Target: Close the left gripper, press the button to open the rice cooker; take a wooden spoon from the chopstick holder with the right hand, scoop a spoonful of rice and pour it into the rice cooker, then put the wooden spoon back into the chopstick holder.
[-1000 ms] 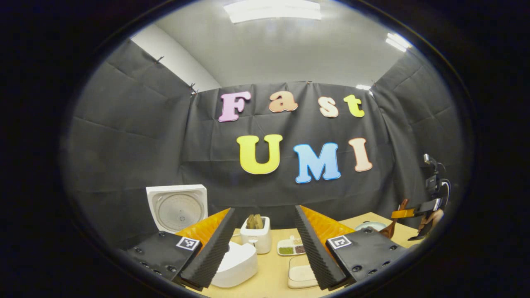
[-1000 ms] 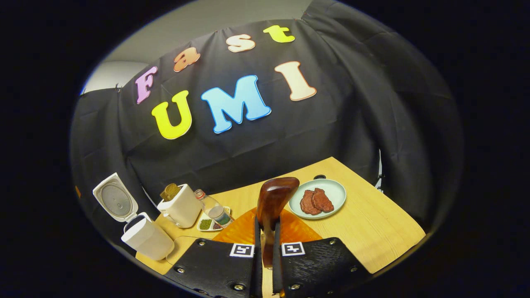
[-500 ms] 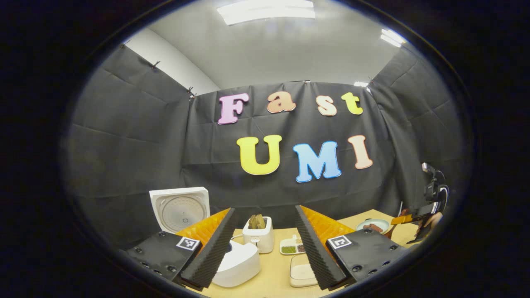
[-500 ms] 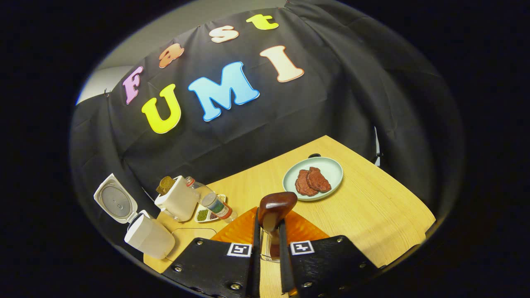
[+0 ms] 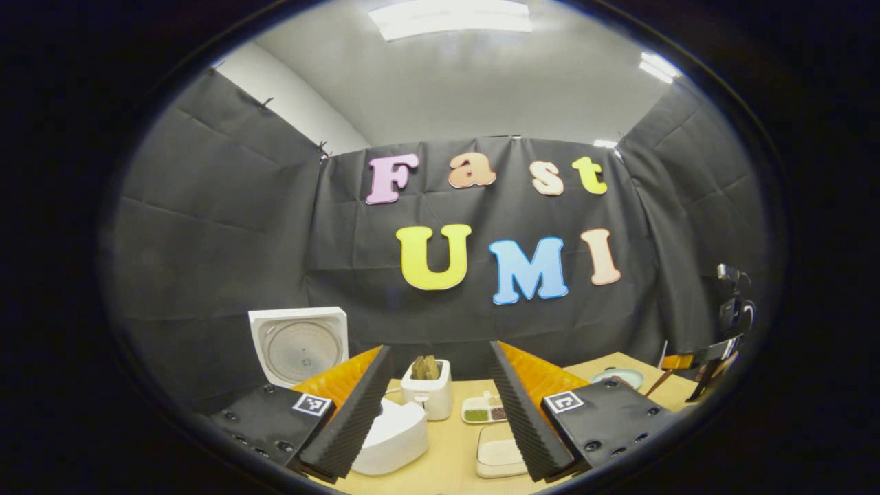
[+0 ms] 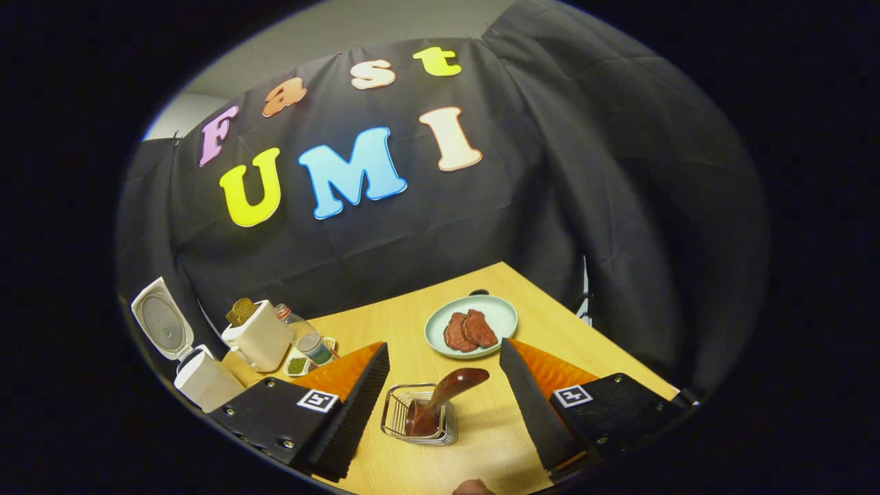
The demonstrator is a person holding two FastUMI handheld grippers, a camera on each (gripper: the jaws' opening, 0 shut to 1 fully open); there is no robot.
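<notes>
Okay, so from where I'm sitting this looks like the tail end of the job. In the right gripper view my right tongs [image 6: 443, 385] are spread wide with nothing between them, and the wooden spoon [image 6: 440, 399] stands in the wire chopstick holder [image 6: 402, 412] right in the gap ahead, leaning a bit to one side with its broad end sticking up. It leans because the holder is a shallow open basket and the spoon just rests against the rim. I'd call that the put-back step done, nothing pinched. In the left gripper view my left tongs [image 5: 440, 399] are spread open too, hovering above the table [image 5: 447, 457] and holding nothing, which makes sense since their only job was the button. The rice cooker [image 5: 392, 436] sits just beyond the left fingers with its lid [image 5: 299, 346] standing straight up, so the button press clearly worked. I can't see into the pot from either view, so I can't say how much rice landed in there. A shallow white tray [image 5: 498, 457] sits on the table near the cooker, probably the rice source. Further back there's a toaster [image 5: 427, 392] with bread in it, plus a plate of meat [image 6: 471, 326] off to the side, neither in my way.
</notes>
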